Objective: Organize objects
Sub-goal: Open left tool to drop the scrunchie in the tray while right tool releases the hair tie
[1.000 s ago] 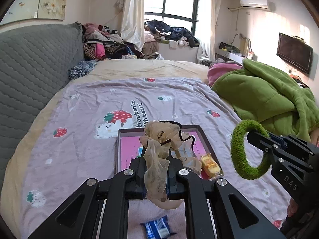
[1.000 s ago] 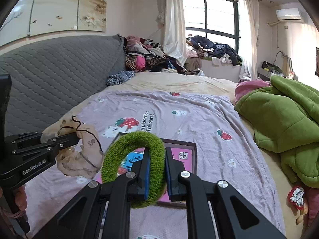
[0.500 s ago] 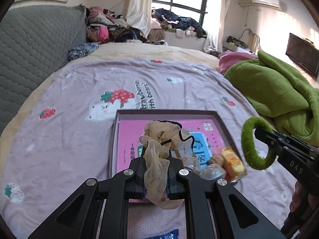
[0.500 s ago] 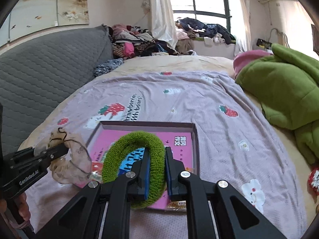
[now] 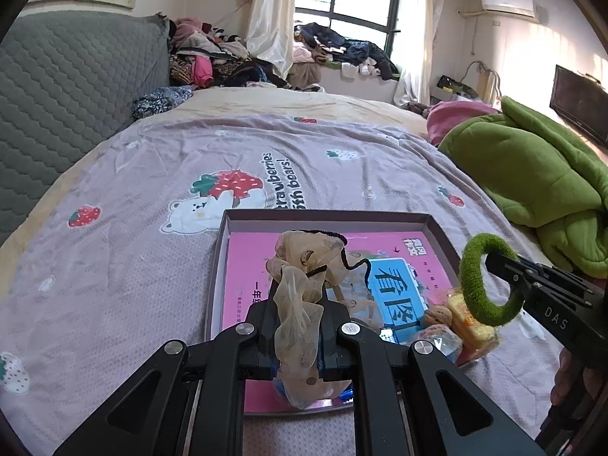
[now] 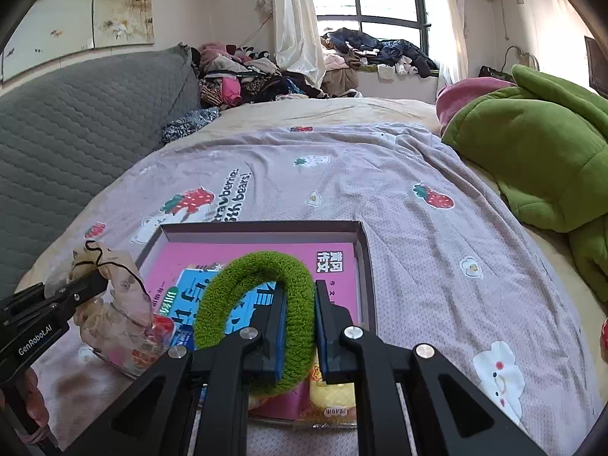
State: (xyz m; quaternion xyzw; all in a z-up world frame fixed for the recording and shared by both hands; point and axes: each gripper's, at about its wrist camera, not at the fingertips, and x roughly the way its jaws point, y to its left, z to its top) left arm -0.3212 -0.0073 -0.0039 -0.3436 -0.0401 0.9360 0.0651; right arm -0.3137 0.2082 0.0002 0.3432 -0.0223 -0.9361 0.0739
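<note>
Left gripper (image 5: 298, 326) jaws pinch a beige scrunchie (image 5: 304, 266); right gripper (image 6: 298, 326) jaws pinch a green scrunchie (image 6: 258, 292), both over the tray (image 5: 326, 216) on the bed (image 5: 133, 266)

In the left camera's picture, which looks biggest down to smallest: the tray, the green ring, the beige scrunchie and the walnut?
1. Tray, clearly largest.
2. Beige scrunchie and green ring: too close to call; the scrunchie sits right at the camera in the left claw, which enlarges it.
3. Walnut, smallest.
</note>
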